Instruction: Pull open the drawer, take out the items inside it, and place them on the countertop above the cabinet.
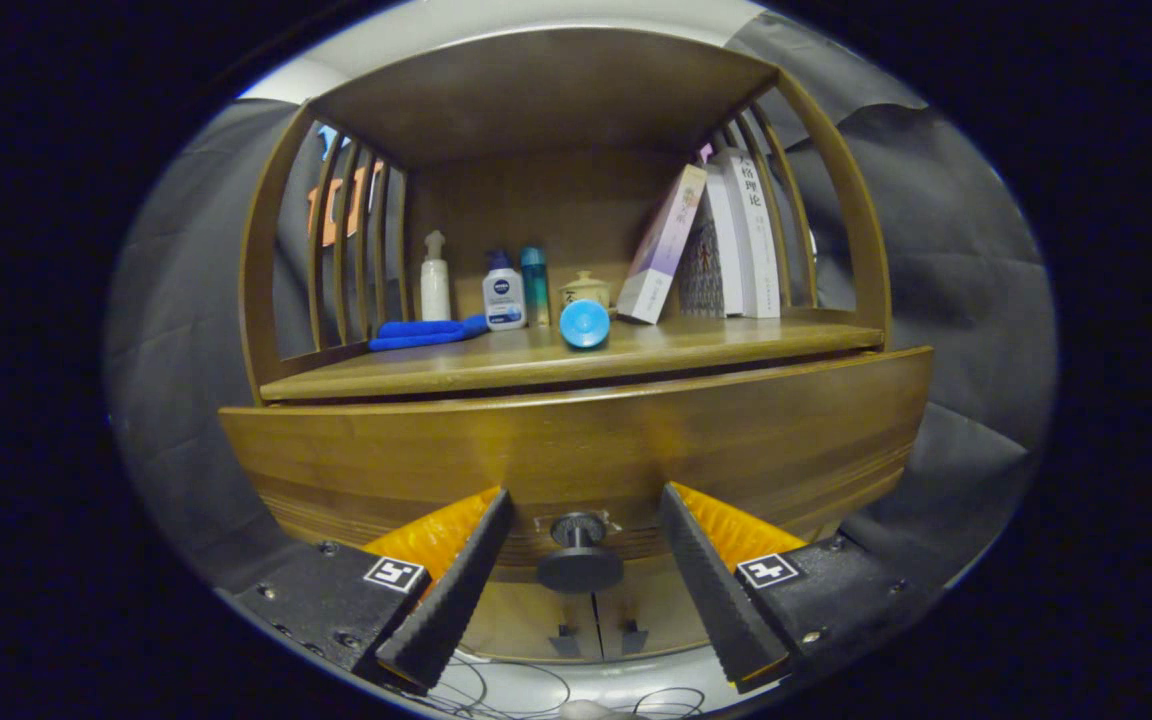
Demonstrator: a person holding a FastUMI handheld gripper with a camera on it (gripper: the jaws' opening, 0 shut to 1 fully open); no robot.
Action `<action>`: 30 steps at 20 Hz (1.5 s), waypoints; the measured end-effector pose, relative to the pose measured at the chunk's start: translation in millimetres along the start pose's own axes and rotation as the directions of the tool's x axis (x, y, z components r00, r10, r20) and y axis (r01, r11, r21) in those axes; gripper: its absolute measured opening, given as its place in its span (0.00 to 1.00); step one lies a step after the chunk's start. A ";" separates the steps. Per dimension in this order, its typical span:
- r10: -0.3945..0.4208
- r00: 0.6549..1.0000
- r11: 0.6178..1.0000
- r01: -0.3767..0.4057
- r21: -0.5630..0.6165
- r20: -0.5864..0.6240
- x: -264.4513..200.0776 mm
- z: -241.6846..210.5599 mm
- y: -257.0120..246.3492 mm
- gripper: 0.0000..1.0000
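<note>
A brown wooden cabinet faces me with its drawer front (576, 440) closed. A dark round knob (579, 550) sticks out of the drawer's middle. My gripper (584, 510) is open, and the knob sits between its two fingers with a gap on each side. Neither finger touches the knob. The countertop (716, 345) above the drawer carries a blue cloth (426, 332), a white pump bottle (434, 278), a white and blue bottle (503, 293), a teal bottle (535, 285), a small lidded jar (585, 289), a blue round item (585, 323) and several leaning books (711, 245). The drawer's inside is hidden.
Slatted wooden sides (351, 250) and a wooden top (546, 90) enclose the countertop like a shelf. Below the drawer are two small cabinet doors with dark handles (596, 635). Thin cables (496, 690) lie on the pale floor beneath my fingers.
</note>
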State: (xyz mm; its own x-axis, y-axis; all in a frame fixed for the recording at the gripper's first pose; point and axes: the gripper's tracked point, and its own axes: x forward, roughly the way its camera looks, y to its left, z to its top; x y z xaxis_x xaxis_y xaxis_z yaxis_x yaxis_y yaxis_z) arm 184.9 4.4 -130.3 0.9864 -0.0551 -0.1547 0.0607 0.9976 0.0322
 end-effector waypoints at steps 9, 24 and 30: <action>0.005 1.000 1.000 -0.005 0.004 -0.004 24.6 5.2 2.3 0.99; 0.017 0.997 1.000 -0.017 0.008 -0.076 27.0 6.9 2.7 0.99; 0.013 1.000 0.999 -0.013 -0.038 -0.012 -40.1 34.6 -2.8 0.99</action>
State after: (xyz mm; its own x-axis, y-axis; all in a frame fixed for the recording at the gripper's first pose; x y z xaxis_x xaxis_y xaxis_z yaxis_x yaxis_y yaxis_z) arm 150.5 2.3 -90.1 0.9853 -0.0419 -0.1659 0.0420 0.9991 -0.0029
